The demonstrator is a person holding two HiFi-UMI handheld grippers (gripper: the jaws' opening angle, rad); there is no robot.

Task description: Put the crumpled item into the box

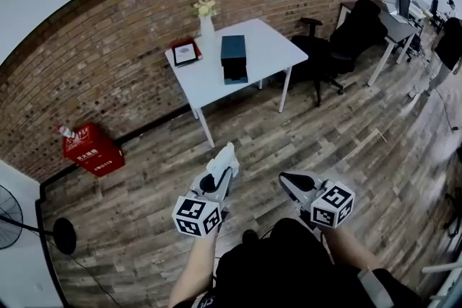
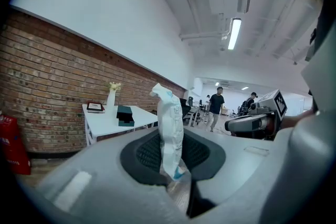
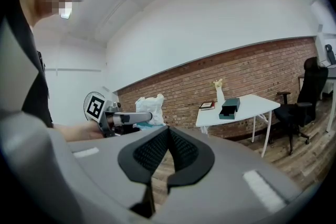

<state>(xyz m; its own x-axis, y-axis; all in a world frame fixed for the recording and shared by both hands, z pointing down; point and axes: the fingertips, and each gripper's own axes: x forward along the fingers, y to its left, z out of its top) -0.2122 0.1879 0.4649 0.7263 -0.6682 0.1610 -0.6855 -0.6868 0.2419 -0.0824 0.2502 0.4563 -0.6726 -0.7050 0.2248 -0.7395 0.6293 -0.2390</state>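
Left gripper pinching crumpled white item; item upright between pads (top sticks out past tips), well short of white table. Right gripper pressed together, nothing between, likewise well short of table. Dark box on table, mid-top. Vase at table's wall-side edge.

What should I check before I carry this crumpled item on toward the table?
1. Crumpled item gripped: ok, the left gripper has its jaws clamped on the lower end.
2. Right gripper free: ok, jaws together, nothing between them.
3. Box within reach: not ok, it sits on the table across the floor.
4. Box open: cannot tell.
5. Vase apart from box: ok.
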